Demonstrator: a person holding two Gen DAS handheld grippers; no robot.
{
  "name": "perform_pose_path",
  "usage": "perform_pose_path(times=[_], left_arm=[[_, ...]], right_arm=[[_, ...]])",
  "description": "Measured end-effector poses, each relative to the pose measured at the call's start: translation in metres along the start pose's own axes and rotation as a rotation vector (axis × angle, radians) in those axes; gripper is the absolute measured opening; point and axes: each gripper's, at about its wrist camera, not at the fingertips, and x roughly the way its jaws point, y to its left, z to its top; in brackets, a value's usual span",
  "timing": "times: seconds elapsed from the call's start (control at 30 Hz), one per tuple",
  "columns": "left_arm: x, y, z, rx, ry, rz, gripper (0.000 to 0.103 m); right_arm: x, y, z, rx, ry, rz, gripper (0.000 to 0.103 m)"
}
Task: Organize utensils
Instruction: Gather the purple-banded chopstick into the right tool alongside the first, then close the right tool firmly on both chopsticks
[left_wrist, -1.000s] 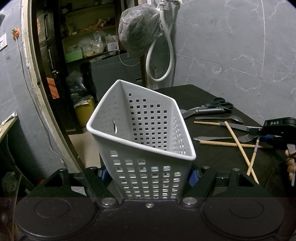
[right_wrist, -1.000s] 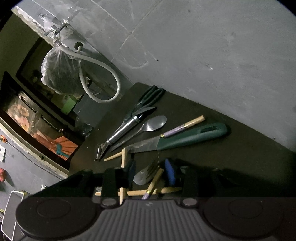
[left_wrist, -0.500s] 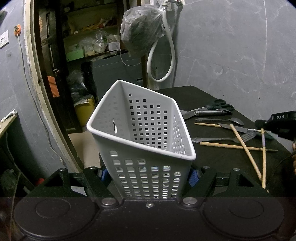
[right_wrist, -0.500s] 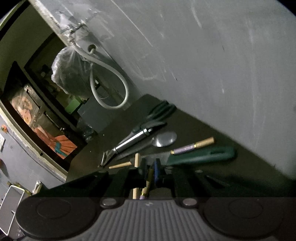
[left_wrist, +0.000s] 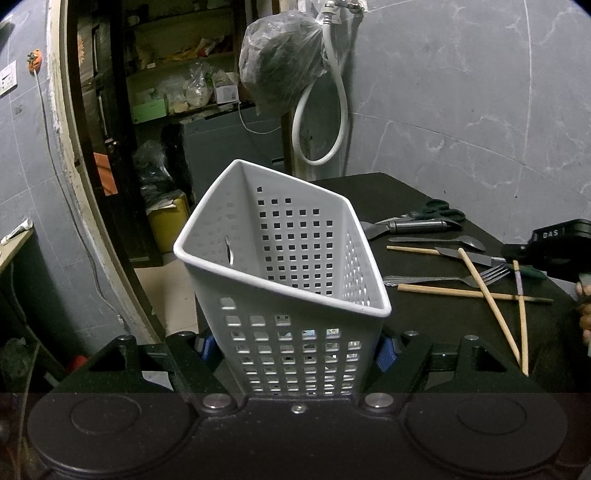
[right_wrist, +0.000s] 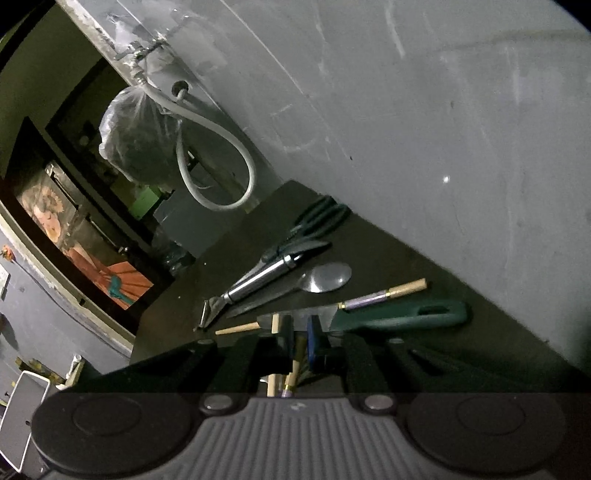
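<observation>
left tongs (left_wrist: 295, 347) angled down, clenched on the tilted white perforated basket (left_wrist: 295, 258); right tongs (right_wrist: 299, 347) grasping a purple-banded chopstick (right_wrist: 295, 369) over the bench (right_wrist: 388, 258).

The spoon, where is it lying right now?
The spoon lies on the black table's far right side, between the peeler and the green-handled knife.

Past the left hand-held gripper (left_wrist: 295, 345), up high, a clear plastic bag (left_wrist: 282, 59) full of dark stuff hangs on the gray wall (left_wrist: 461, 110). A white hose (left_wrist: 341, 103) loops down right beside the bag. Off to the left of it is a dark doorway with messy shelves (left_wrist: 177, 66), a yellow can (left_wrist: 168, 221) low down, and a white switch (left_wrist: 7, 79) on the wall.
</observation>
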Motion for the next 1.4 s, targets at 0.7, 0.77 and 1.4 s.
perform_pose_path(times=[0.7,0.77,1.4], left_arm=[[-0.001,-0.002,-0.001,-0.005,0.001,0.011,0.077],[-0.001,-0.002,-0.001,-0.005,0.001,0.011,0.077],[-0.003,-0.003,-0.001,-0.009,0.000,0.012,0.077]], right_arm=[[0.061,0.029,0.008,-0.165,0.144,-0.004,0.020],[0.058,0.032,0.006,-0.180,0.150,-0.004,0.028],[0.059,0.083,-0.015,-0.431,0.257,-0.083,0.017]])
